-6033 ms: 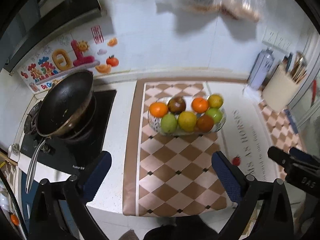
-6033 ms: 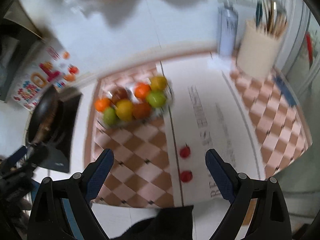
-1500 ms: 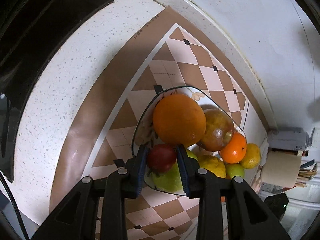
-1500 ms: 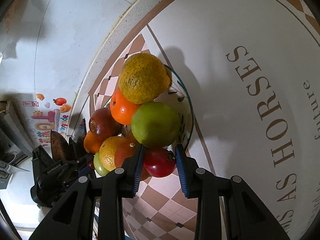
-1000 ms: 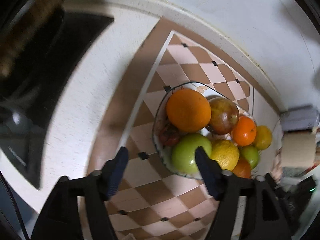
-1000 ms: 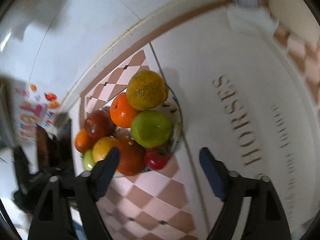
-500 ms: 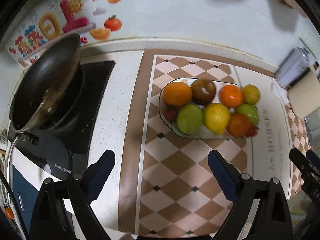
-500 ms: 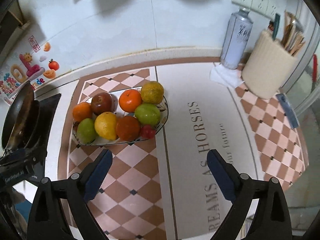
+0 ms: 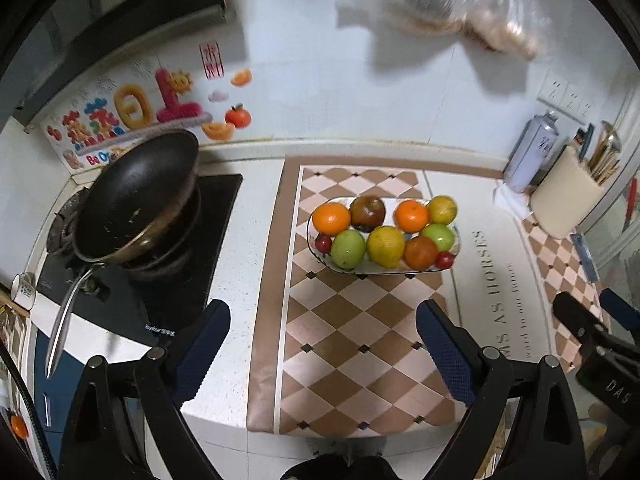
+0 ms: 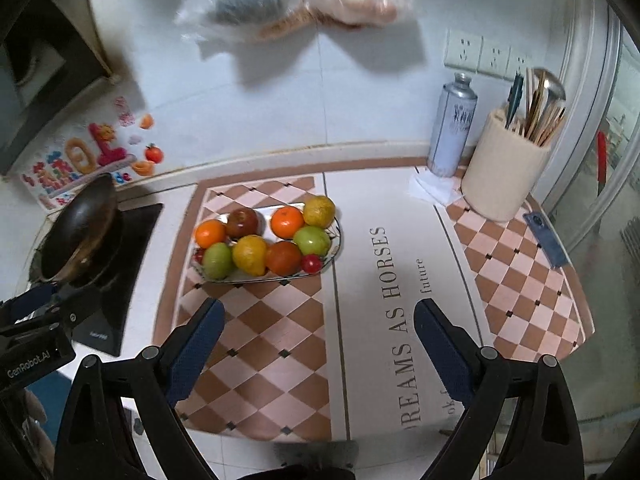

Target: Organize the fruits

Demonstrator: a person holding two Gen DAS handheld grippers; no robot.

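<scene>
Left wrist view: left claw (image 9: pixel 323 346) wide, empty; right claw (image 10: pixel 320 343) likewise. We noted fruits heaped on plate (image 9: pixel 384 269), counter (image 9: pixel 248 208). Risk: small red fruit (image 9: pixel 444 259) at rim could roll off if nudged.

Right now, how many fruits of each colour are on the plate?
Orange: 3
Green: 2
Yellow: 2
Dark red-brown: 1
Small red: 2
Total: 10 fruits on the plate
</scene>
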